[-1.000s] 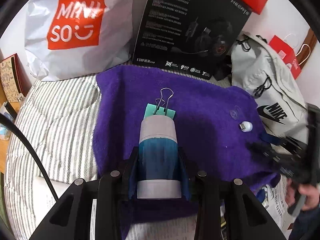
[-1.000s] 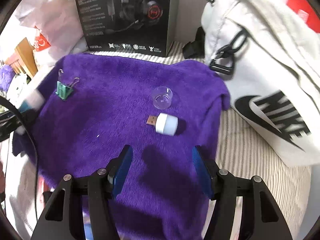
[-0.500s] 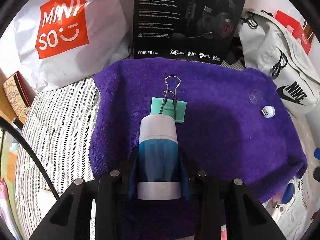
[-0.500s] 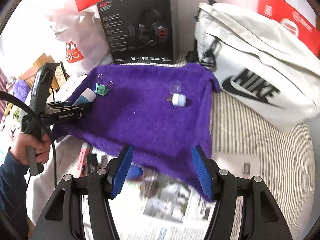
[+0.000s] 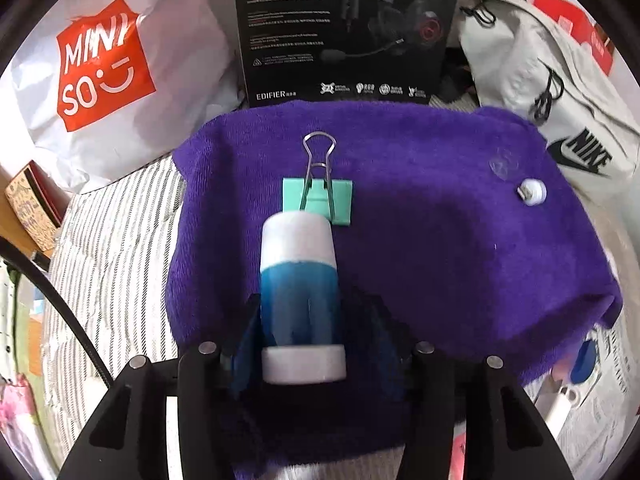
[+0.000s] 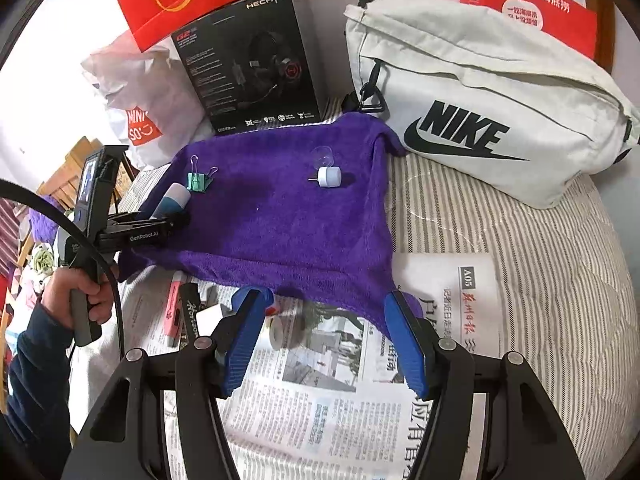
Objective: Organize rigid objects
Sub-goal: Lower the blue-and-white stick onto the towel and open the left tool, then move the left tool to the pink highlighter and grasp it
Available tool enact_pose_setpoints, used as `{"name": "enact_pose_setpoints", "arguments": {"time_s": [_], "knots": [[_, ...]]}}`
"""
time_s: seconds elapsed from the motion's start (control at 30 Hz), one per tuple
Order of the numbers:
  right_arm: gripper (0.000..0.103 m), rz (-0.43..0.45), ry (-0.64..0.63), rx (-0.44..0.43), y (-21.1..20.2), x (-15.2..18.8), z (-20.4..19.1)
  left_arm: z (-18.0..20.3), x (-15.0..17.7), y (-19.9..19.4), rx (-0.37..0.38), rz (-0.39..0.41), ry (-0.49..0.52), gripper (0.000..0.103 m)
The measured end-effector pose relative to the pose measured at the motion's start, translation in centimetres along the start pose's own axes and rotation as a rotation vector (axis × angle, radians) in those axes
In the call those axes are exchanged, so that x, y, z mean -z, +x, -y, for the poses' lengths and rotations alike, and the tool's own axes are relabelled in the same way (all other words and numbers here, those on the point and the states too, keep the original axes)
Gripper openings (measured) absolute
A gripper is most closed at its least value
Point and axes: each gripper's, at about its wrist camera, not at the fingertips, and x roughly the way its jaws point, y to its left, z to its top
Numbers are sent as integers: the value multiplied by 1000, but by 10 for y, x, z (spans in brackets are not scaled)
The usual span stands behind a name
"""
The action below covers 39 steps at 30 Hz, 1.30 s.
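Blue-and-white tube [image 5: 298,288] lying between just-opening left fingers [image 5: 244,344], pads clear; right fingers [image 6: 404,344] gaping empty over newspaper [image 6: 320,400].

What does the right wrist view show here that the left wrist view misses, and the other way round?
Only the right wrist view shows the hand holding the left gripper's handle, the open, empty right gripper over the newspaper, and the pink marker.

Only the left wrist view shows the left gripper from behind: its jaws have just been opening, the blue-and-white tube between them.

Both show the purple towel, green binder clip, small white plug, headset box and white bag.
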Motion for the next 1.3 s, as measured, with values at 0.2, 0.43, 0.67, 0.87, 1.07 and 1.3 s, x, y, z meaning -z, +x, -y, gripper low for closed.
{"name": "enact_pose_setpoints", "arguments": {"time_s": [0.2,0.43,0.67,0.87,1.07,1.3], "knots": [[62,28,7,-14,-17,9,1,1,17,-28,-50,16,-8,49],[62,41,3,-26,-26,18,-5,30,59,-89,-33,82,46,49],[62,40,-2,-27,-32,29,-9,59,90,-71,108,28,-15,48],[62,39,-1,-17,-40,40,-5,68,99,-52,105,4,-26,48],[62,19,30,-9,-35,48,3,60,99,-48,78,-9,-22,48],[62,-10,25,-9,-23,53,2,63,108,-51,65,-2,20,48]]}}
